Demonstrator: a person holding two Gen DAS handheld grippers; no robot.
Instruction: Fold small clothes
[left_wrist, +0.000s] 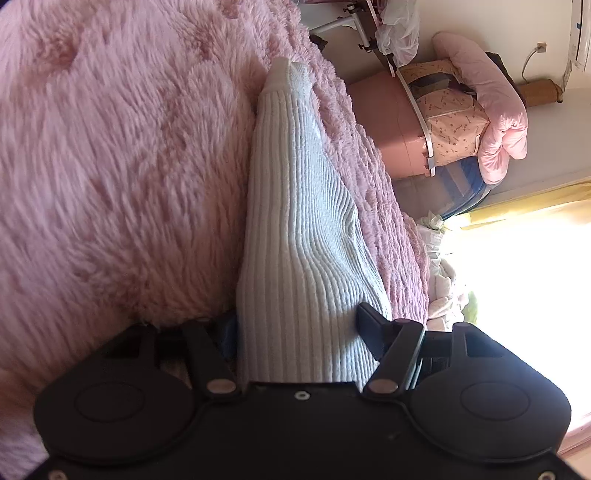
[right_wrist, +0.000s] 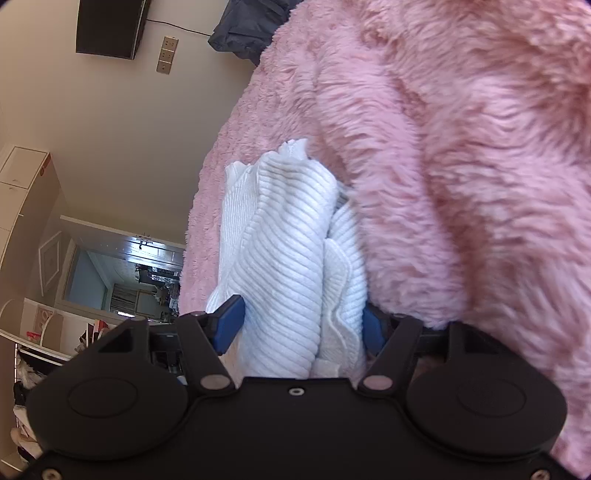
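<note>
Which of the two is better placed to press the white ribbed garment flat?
Probably right: the right hand-held gripper has bunched layers of the white ribbed knit garment between its fingers; the left hand-held gripper straddles a single smooth stretch.

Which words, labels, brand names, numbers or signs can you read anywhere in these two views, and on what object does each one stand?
No readable text in either view.
Patterned bedding bundle: small printed marks, too small to tell whether they are letters.
Wall switch plates: no readable markings.
White ribbed garment, pink fluffy blanket: no label or tag shows.
</note>
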